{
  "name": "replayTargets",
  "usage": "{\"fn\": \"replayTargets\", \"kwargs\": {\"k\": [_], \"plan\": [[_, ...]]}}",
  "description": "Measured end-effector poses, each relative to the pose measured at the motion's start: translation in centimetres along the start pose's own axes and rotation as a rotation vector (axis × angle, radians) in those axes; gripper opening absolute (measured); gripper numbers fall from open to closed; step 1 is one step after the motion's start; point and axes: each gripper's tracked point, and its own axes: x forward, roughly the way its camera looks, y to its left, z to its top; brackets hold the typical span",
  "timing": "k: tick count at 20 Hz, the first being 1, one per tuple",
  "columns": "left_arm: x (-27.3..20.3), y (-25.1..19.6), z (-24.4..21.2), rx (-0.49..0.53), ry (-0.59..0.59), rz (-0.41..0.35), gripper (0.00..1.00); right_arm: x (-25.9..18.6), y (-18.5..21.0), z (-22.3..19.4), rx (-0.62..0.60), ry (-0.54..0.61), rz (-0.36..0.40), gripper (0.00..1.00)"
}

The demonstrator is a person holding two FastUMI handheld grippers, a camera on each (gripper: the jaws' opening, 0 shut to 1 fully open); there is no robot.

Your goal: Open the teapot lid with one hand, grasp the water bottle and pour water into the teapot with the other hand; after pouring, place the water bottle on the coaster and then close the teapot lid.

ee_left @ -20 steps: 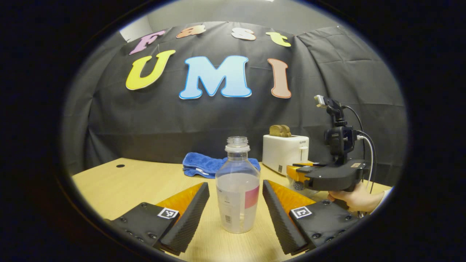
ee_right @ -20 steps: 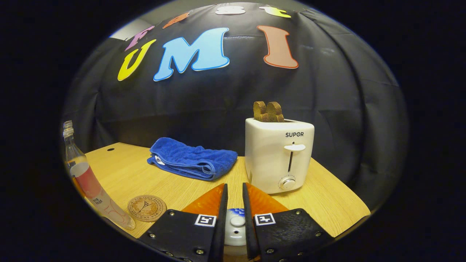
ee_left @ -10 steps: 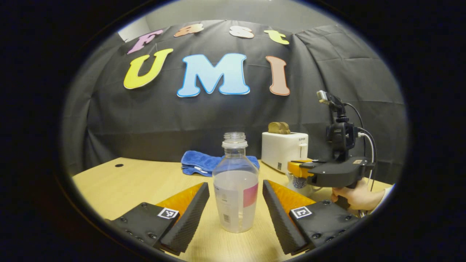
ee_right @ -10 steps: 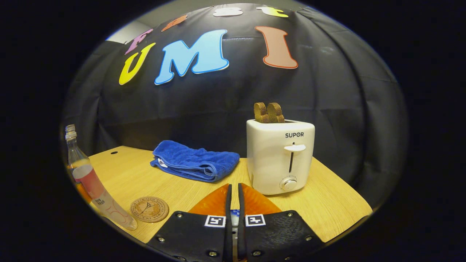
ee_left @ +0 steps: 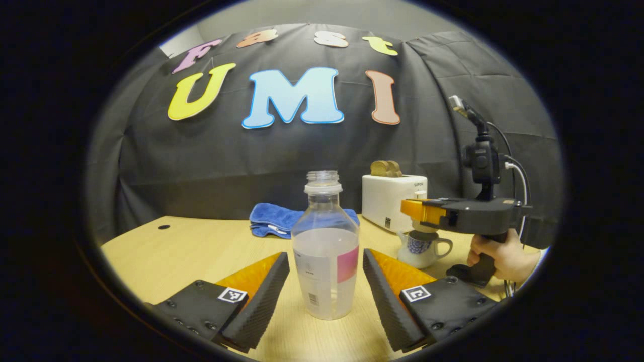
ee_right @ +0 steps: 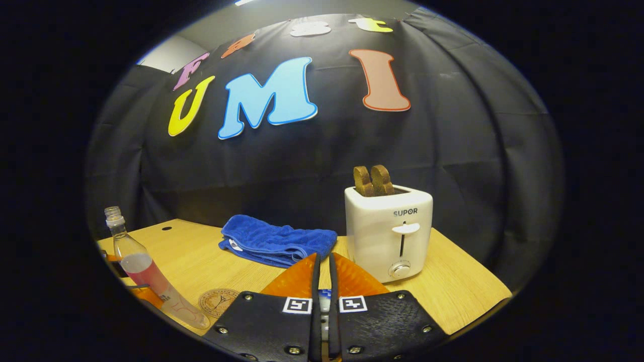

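An uncapped clear water bottle [ee_left: 326,251], part full and with a pink label, stands on the wooden table [ee_left: 191,251]. My left gripper [ee_left: 326,257] is open, one finger on each side of the bottle and apart from it. To the right, a hand holds my right gripper [ee_left: 408,210] shut on the teapot lid [ee_left: 424,228], lifted just above the white, blue-patterned teapot [ee_left: 420,250]. In the right gripper view my right gripper [ee_right: 325,259] is shut, with a sliver of the lid [ee_right: 324,301] between the fingers. The bottle [ee_right: 146,271] stands at far left, the round coaster [ee_right: 219,301] beside it.
A white toaster [ee_right: 390,231] with two bread slices stands at the back right, also seen behind the teapot as the toaster [ee_left: 393,201]. A folded blue towel [ee_right: 276,241] lies at the back centre. The table's right edge [ee_right: 483,301] is near the toaster.
My right gripper closed on the lid knob and rose, lifting the lid off the teapot. The left gripper stayed open around the bottle.
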Motion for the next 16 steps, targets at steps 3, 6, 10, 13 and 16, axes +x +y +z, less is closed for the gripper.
{"fn": "replayTargets", "kwargs": {"k": [3, 6, 10, 13, 16], "plan": [[0.4, 0.0, -0.7, 0.015, 0.023, -0.004, 0.99, -1.3, -0.8, 1.7, -0.003, -0.024, -0.006, 0.06], [1.0, -0.1, -1.5, 0.022, 0.054, -0.009, 0.99, -2.8, -2.2, 2.6, 0.02, -0.027, -0.017, 0.05], [1.6, -0.4, -2.2, 0.037, 0.085, -0.022, 0.97, -4.3, -4.8, 1.8, 0.027, -0.006, -0.057, 0.05], [1.9, -0.6, -2.1, 0.078, 0.104, -0.031, 0.91, -5.0, -6.4, 0.7, 0.049, 0.02, -0.076, 0.05], [2.8, -1.2, -1.9, 0.159, 0.163, -0.076, 0.87, -5.4, -7.5, 0.1, 0.054, 0.036, -0.094, 0.05]]}}
